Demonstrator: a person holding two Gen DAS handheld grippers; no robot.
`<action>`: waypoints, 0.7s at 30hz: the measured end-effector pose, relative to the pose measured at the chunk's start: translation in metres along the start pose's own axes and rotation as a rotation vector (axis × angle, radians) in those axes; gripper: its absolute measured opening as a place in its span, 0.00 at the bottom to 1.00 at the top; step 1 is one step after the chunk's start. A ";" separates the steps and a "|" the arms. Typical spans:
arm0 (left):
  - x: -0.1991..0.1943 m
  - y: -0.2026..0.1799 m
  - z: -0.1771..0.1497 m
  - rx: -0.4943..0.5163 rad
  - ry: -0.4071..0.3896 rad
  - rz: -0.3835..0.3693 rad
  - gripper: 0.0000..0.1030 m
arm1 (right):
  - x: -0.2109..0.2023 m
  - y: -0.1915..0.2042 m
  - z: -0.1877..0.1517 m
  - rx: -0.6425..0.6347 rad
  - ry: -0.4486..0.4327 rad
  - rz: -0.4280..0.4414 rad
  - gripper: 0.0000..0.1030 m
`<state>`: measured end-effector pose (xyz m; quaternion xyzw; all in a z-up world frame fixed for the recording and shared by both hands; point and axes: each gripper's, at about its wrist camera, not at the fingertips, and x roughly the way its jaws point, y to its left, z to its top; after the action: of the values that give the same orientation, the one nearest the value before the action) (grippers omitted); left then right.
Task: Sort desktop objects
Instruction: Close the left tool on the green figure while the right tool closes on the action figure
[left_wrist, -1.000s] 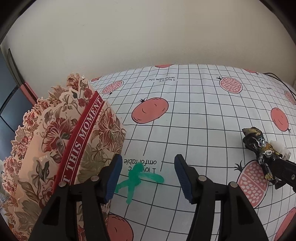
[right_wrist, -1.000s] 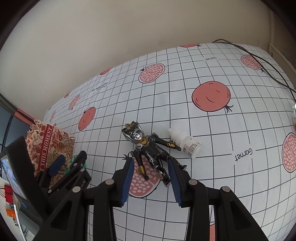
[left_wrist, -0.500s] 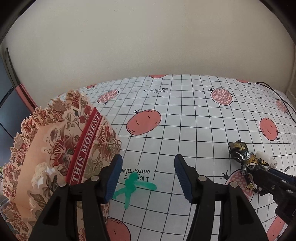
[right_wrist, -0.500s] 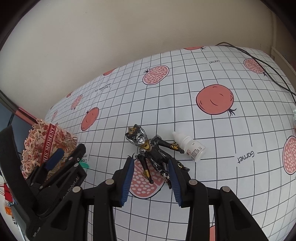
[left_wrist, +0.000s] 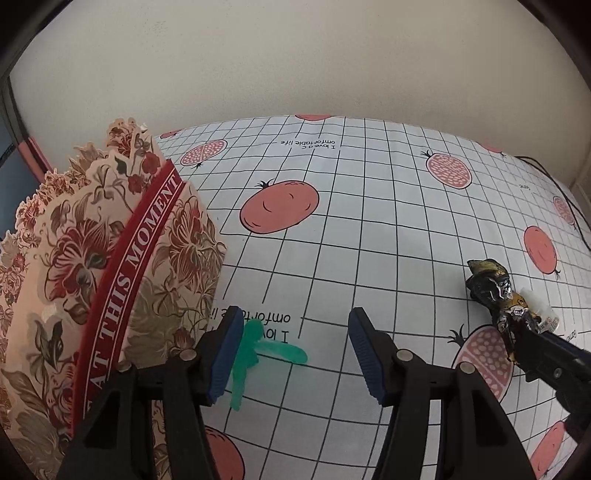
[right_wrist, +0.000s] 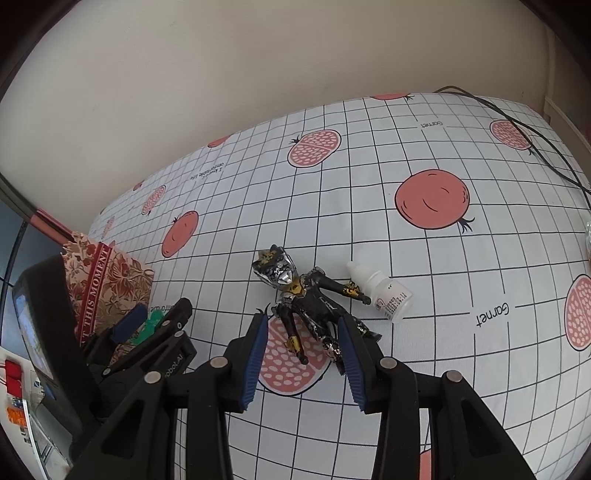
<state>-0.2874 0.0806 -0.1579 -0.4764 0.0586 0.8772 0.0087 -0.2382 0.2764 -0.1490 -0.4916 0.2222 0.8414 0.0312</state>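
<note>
**Two toys lined up for sorting**

A floral paper bag (left_wrist: 92, 295) stands left of the left gripper (left_wrist: 295, 354), whose fingers gape, the green figure (left_wrist: 255, 354) against one pad. The right gripper (right_wrist: 303, 354) pinches the black-and-gold action figure (right_wrist: 306, 306) by its legs; eye-drop bottle (right_wrist: 384, 291) just beyond.

black tongs (right_wrist: 301, 363), ribbed blue pads (left_wrist: 364, 356), silver screws.

Plain cream wall (left_wrist: 295, 55), pomegranate-print tablecloth (right_wrist: 406, 369)
</note>
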 end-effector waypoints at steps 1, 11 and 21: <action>-0.001 0.001 0.000 -0.009 0.002 -0.009 0.58 | 0.002 0.000 0.000 -0.002 0.003 -0.004 0.43; -0.006 -0.006 0.002 -0.044 0.046 -0.146 0.58 | 0.001 0.001 0.003 -0.016 -0.021 -0.031 0.43; -0.011 -0.005 0.005 0.010 0.013 -0.050 0.60 | -0.011 0.001 0.009 -0.015 -0.065 -0.016 0.46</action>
<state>-0.2851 0.0862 -0.1459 -0.4835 0.0511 0.8733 0.0324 -0.2400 0.2812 -0.1357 -0.4660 0.2108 0.8583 0.0416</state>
